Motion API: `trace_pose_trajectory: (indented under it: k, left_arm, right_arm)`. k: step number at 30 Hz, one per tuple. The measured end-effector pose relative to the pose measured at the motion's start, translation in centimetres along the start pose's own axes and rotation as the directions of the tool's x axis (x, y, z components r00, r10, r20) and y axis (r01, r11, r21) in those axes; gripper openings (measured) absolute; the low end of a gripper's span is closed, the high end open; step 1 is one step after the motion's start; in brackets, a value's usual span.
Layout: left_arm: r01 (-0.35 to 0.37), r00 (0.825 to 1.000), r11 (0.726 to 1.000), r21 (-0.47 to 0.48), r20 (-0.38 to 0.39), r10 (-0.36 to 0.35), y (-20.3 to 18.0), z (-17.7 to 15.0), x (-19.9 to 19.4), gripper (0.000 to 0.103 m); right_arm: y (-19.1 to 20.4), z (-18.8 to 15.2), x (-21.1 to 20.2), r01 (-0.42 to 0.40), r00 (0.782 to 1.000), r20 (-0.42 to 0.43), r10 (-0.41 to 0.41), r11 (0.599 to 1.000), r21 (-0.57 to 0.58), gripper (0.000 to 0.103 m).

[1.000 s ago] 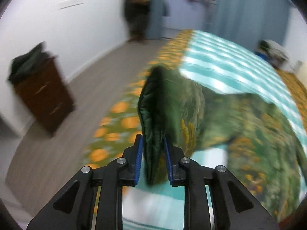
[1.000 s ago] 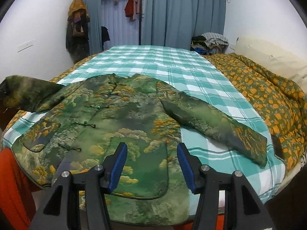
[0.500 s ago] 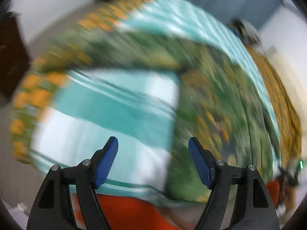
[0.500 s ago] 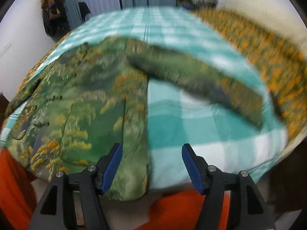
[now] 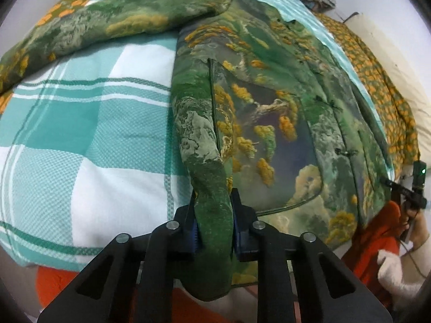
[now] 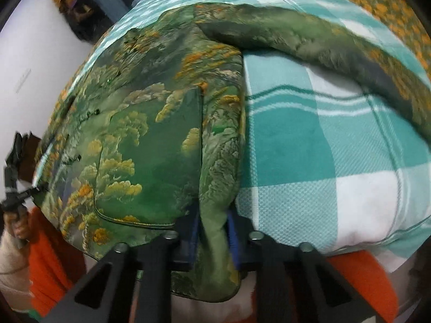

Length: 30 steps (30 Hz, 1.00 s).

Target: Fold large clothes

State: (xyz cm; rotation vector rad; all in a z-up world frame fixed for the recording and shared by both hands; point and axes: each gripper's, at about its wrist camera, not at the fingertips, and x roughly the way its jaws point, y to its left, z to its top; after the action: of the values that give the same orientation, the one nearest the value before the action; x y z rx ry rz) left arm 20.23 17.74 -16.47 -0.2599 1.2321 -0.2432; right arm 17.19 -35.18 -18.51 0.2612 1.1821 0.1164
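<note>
Jacket (image 5: 269, 102) lies front-up on the bed, on the teal-and-white checked blanket (image 5: 80, 140). Green landscape print with orange tree patches, knot buttons down the middle, a patch pocket on each front panel.

Left gripper (image 5: 214, 226): jaws closing, blue pads pinching the hem corner at the jacket's left side edge. Fabric bunches into a thick roll between the pads and hangs out below them. Grip looks solid.

Right gripper (image 6: 214, 235): closed down on the opposite hem corner, same picture. A fold of green cloth is squeezed between the blue pads, and the side seam runs straight up from the jaws.

Both grippers point steeply down at the near edge of the bed, one at each bottom corner of the jacket.

Sleeves: the left sleeve (image 5: 89, 24) lies stretched out across the blanket, away from the body toward the bed edge. The right sleeve (image 6: 336, 51) does the same on the other side, angled toward the orange-flowered quilt (image 6: 390, 8).

Jacket body is flat and unfolded, hem at the near edge of the mattress. Orange fabric (image 5: 374, 231) shows below the bed edge in both views. In each wrist view the other handheld gripper and the hand (image 6: 18, 223) on it are at the frame edge.
</note>
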Motion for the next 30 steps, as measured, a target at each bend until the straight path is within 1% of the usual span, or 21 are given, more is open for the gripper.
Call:
trace_pose_trajectory:
  k: [4,7,8,9,10,11,12,13,14,15,16,17,18,19,22,23,24,25,26,28,30]
  left_arm:
    - [-0.004,1.000,0.999,0.036,-0.004,0.004,-0.4,-1.5,-1.1,0.016]
    - [-0.058,0.998,0.996,0.062,-0.002,0.058,-0.2,-2.3,-0.7,0.021]
    - [-0.066,0.998,0.996,0.060,0.004,0.066,-0.2,-2.2,-0.7,0.026]
    - [-0.078,0.997,0.996,0.054,0.012,0.077,-0.2,-1.9,-0.7,0.035]
    - [-0.092,0.996,0.995,0.044,0.023,0.091,-0.2,-1.7,-1.0,0.039]
    - [-0.109,0.993,0.994,0.032,0.051,0.107,-0.2,-1.3,-1.8,0.047]
    - [-0.118,0.991,0.993,0.029,0.073,0.115,-0.5,-1.2,-2.3,0.054]
    - [-0.123,0.987,0.992,0.030,0.111,0.119,-0.7,-0.8,-3.6,0.058]
    - [-0.123,0.983,0.992,0.033,0.139,0.117,-0.7,-0.9,-4.7,0.068]
    - [-0.128,0.975,0.991,0.034,0.185,0.120,-1.0,-0.6,-6.1,0.077]
    - [-0.134,0.968,0.990,0.033,0.218,0.124,-1.2,-0.3,-6.9,0.081]
    - [-0.143,0.952,0.989,0.025,0.276,0.131,-1.7,0.3,-8.2,0.089]
    - [-0.149,0.942,0.989,0.019,0.306,0.136,-1.9,0.6,-9.0,0.096]
    - [-0.156,0.924,0.988,0.010,0.355,0.142,-2.5,1.4,-9.9,0.098]
    - [-0.145,0.886,0.989,-0.009,0.445,0.134,-3.9,2.8,-10.4,0.101]
    - [-0.144,0.876,0.989,-0.017,0.463,0.135,-4.4,3.3,-10.3,0.101]
    - [-0.143,0.872,0.990,-0.023,0.470,0.137,-4.8,3.6,-10.0,0.101]
    - [-0.141,0.870,0.990,-0.030,0.473,0.138,-5.2,3.9,-9.5,0.101]
    - [-0.138,0.871,0.990,-0.032,0.472,0.136,-5.7,4.3,-8.8,0.101]
    - [-0.132,0.878,0.991,-0.031,0.460,0.131,-6.4,4.4,-7.4,0.101]
    - [-0.121,0.898,0.992,-0.024,0.424,0.120,-7.1,4.2,-5.5,0.100]
  right_arm:
    - [0.6,-0.2,-1.3,0.031,0.999,0.018,-0.030,0.998,-0.046,0.014]
    - [0.4,-0.9,-1.8,0.040,0.999,0.010,-0.040,0.998,-0.052,0.014]
    - [0.4,-1.1,-1.6,0.049,0.999,0.010,-0.049,0.997,-0.056,0.014]
    - [0.5,-1.1,-1.3,0.062,0.998,0.018,-0.061,0.996,-0.062,0.015]
    - [0.7,-0.8,-0.9,0.076,0.997,0.021,-0.075,0.995,-0.063,0.020]
    - [0.7,-0.6,-0.8,0.086,0.996,0.022,-0.085,0.995,-0.054,0.021]
    - [0.4,-0.5,-0.9,0.087,0.996,0.026,-0.086,0.996,-0.031,0.029]
    - [0.0,-0.3,-1.4,0.072,0.997,0.042,-0.072,0.997,-0.002,0.038]
    - [-0.3,-0.1,-2.0,0.061,0.996,0.065,-0.062,0.998,0.016,0.040]
    - [-0.5,0.1,-2.3,0.058,0.994,0.086,-0.060,0.998,0.025,0.042]
    - [-1.1,0.5,-3.3,0.064,0.989,0.131,-0.069,0.997,0.044,0.043]
    - [-1.7,0.6,-4.0,0.070,0.984,0.158,-0.078,0.996,0.060,0.044]
    - [-2.7,0.9,-4.9,0.072,0.977,0.195,-0.089,0.993,0.091,0.046]
    - [-3.6,1.2,-5.5,0.070,0.969,0.226,-0.097,0.990,0.126,0.048]
    - [-6.4,2.0,-7.1,0.049,0.946,0.302,-0.123,0.970,0.240,0.048]
    - [-8.1,2.3,-7.8,0.039,0.933,0.332,-0.141,0.955,0.294,0.048]
    - [-9.6,2.3,-8.3,0.032,0.921,0.355,-0.159,0.940,0.339,0.048]
    - [-11.1,2.4,-8.6,0.023,0.912,0.370,-0.178,0.923,0.385,0.049]
    - [-13.4,2.5,-8.9,-0.003,0.903,0.384,-0.194,0.889,0.458,0.048]
    - [-15.8,2.6,-8.3,-0.054,0.902,0.388,-0.189,0.842,0.536,0.048]
    - [-19.2,2.5,-6.8,-0.125,0.907,0.386,-0.171,0.764,0.632,0.049]
